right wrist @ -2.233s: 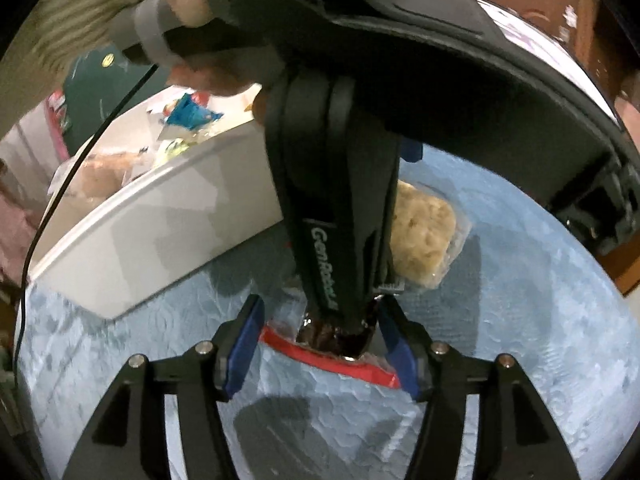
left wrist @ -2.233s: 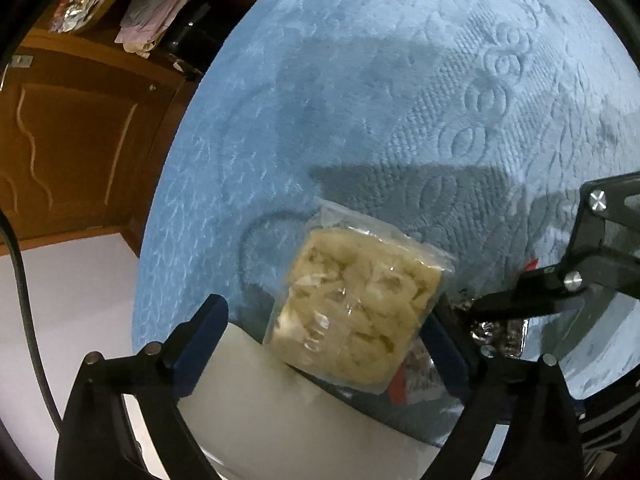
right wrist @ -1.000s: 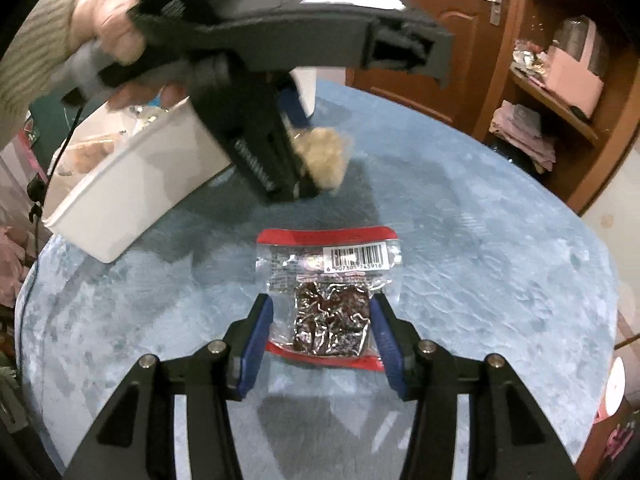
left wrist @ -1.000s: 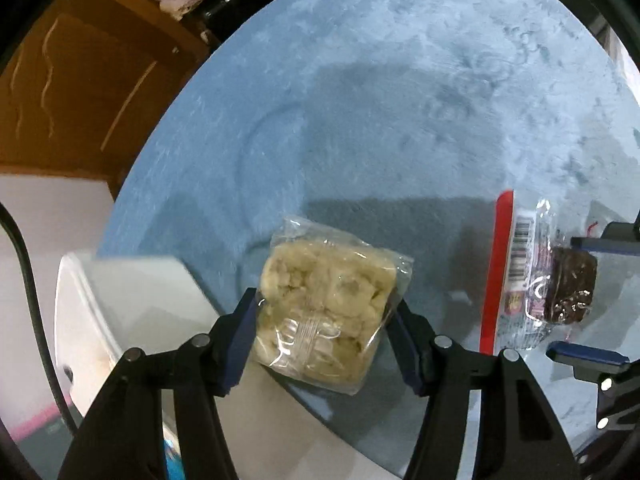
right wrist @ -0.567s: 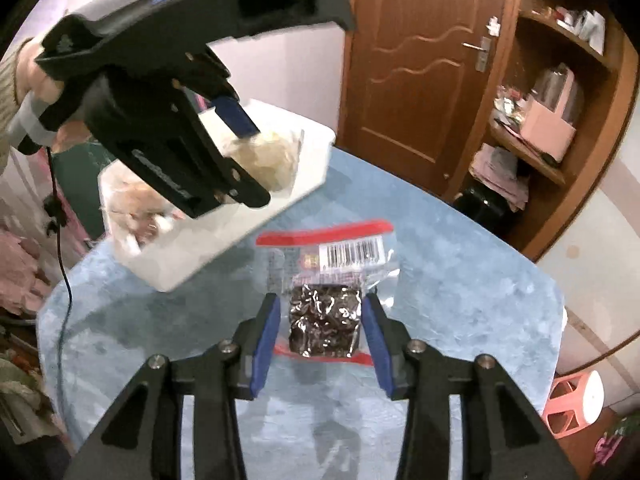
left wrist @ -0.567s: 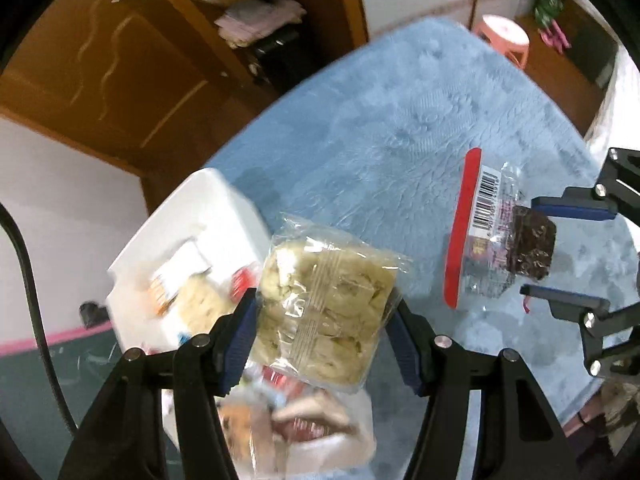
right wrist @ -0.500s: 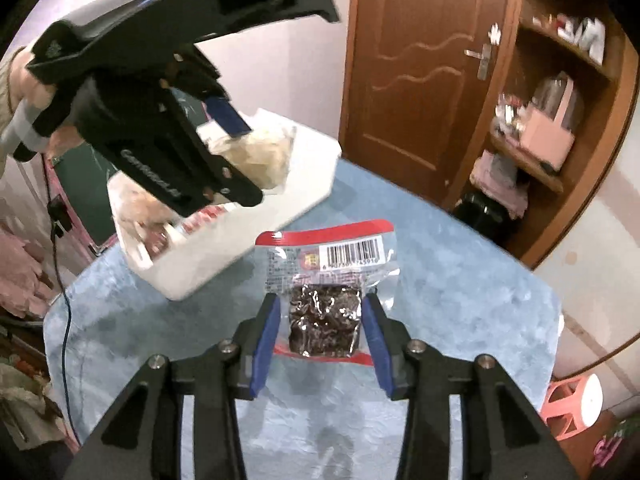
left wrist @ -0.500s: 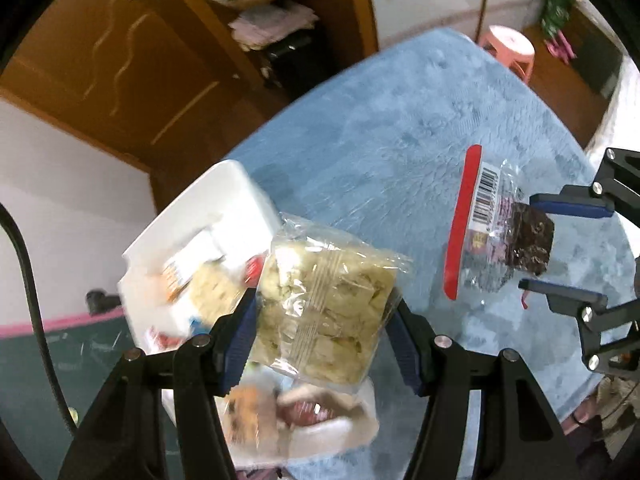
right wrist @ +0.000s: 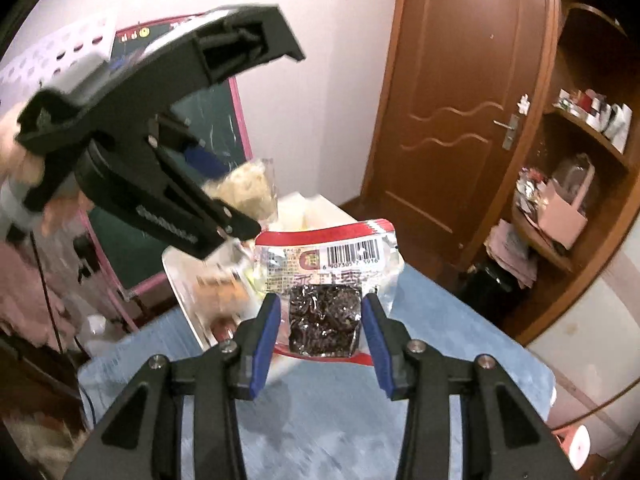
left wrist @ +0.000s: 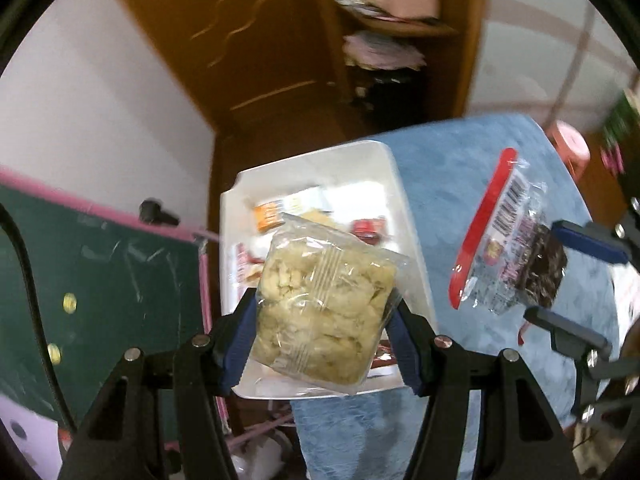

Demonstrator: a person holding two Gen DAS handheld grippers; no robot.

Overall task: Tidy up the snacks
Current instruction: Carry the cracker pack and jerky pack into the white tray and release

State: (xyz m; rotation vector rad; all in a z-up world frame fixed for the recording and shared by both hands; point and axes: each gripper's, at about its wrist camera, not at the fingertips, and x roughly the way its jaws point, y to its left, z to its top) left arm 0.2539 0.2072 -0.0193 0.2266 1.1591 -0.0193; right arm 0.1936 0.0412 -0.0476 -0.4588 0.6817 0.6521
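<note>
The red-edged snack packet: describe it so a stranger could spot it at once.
Start at the white bin on the blue table. Beside it the right gripper holds the red-edged snack packet in the air. Its barcode and dark filling distinguish it from the pale, clear-wrapped snack bag in the left gripper.

We carry two black grippers point(left wrist: 324, 336) point(right wrist: 320, 328) with blue pads point(right wrist: 267, 334), silver screws point(right wrist: 414, 346), and a black cable point(left wrist: 28, 276).
</note>
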